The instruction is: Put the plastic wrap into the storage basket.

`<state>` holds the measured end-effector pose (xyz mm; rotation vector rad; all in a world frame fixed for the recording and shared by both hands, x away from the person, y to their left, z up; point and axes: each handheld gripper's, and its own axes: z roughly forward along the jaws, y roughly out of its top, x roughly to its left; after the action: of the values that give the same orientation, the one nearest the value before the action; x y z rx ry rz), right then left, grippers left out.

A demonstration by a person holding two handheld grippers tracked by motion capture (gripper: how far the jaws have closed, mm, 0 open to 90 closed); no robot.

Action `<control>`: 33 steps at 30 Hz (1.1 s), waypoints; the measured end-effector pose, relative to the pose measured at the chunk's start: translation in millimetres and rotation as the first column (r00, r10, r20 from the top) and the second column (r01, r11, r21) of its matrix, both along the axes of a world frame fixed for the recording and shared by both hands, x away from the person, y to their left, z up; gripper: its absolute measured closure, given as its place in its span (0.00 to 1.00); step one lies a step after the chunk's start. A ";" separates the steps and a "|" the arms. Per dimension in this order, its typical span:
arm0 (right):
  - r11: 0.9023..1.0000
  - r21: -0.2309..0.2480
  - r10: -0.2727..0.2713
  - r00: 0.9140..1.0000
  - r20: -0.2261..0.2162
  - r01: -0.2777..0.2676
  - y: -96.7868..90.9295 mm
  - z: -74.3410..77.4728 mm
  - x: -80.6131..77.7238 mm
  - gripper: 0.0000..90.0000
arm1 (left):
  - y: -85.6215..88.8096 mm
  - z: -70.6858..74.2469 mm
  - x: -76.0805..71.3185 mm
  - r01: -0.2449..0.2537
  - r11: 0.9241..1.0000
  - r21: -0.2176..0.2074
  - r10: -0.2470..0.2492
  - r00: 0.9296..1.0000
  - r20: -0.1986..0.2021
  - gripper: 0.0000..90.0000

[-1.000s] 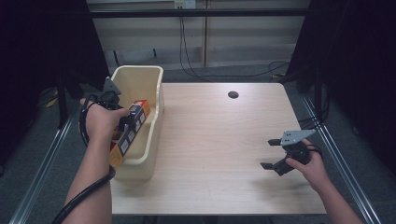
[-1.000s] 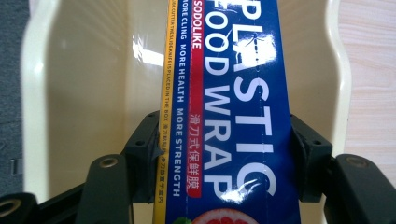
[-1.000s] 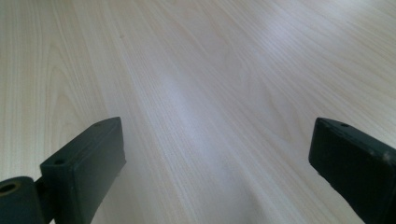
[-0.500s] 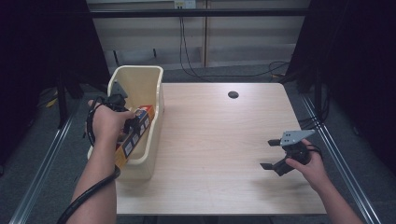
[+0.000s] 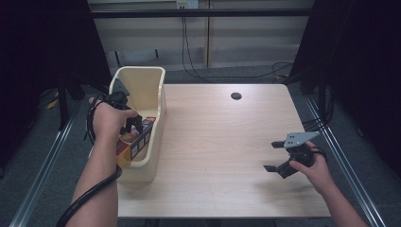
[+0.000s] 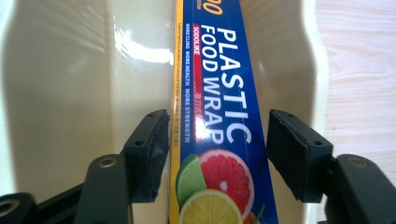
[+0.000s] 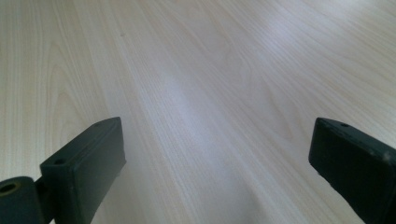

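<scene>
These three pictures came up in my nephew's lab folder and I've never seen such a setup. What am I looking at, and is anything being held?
A person sits at a wooden table with a hand-held two-jaw tool in each hand. The high view looks down from above. The other two come from cameras riding on each tool, looking along its black jaws. The left tool reaches into a cream plastic bin at the table's left edge. Its jaws straddle a box of plastic wrap, with a gap on one side, so it is not squeezed. The right tool is open over bare wood.
</scene>
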<state>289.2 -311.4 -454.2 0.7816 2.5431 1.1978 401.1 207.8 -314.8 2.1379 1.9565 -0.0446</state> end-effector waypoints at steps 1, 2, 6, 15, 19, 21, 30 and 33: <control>1.000 -0.001 -0.001 1.000 0.002 0.001 0.2 0.2 -0.2 0.04 | 0.0 0.0 0.0 0.000 1.000 0.000 0.000 1.000 0.000 0.43; 1.000 -0.004 -0.004 1.000 0.008 0.004 0.0 0.6 -0.3 0.04 | -0.5 5.3 -0.6 -0.007 1.000 -0.015 0.007 1.000 0.014 0.42; 1.000 -0.001 -0.006 1.000 0.006 0.006 -0.4 1.2 -1.2 0.04 | -4.1 15.3 -1.2 0.010 0.998 -0.065 -0.007 0.999 0.051 0.39; 1.000 0.004 -0.012 1.000 0.010 0.012 -1.8 1.8 -0.5 0.04 | -17.7 27.4 -0.4 0.056 0.989 -0.135 -0.040 0.992 0.119 0.29; 1.000 0.007 -0.011 1.000 0.010 0.011 -1.3 2.2 -1.1 0.04 | -29.7 31.3 -0.6 0.097 0.982 -0.161 -0.071 0.985 0.159 0.26; 1.000 0.002 -0.007 1.000 0.009 0.007 -1.1 1.8 -1.4 0.04 | -39.0 34.0 0.1 0.132 0.976 -0.172 -0.099 0.977 0.188 0.24; 1.000 0.002 -0.008 1.000 0.016 0.008 -1.2 2.4 -1.8 0.04 | -62.9 30.7 1.1 0.203 0.961 -0.188 -0.160 0.962 0.220 0.16; 1.000 0.001 -0.010 1.000 0.017 0.010 -1.3 2.5 -1.8 0.04 | -66.5 30.0 1.2 0.214 0.958 -0.190 -0.169 0.959 0.228 0.14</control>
<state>287.5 -312.7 -451.7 0.7795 2.5222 1.1982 402.2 141.3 -284.8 2.0903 1.5479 -0.0582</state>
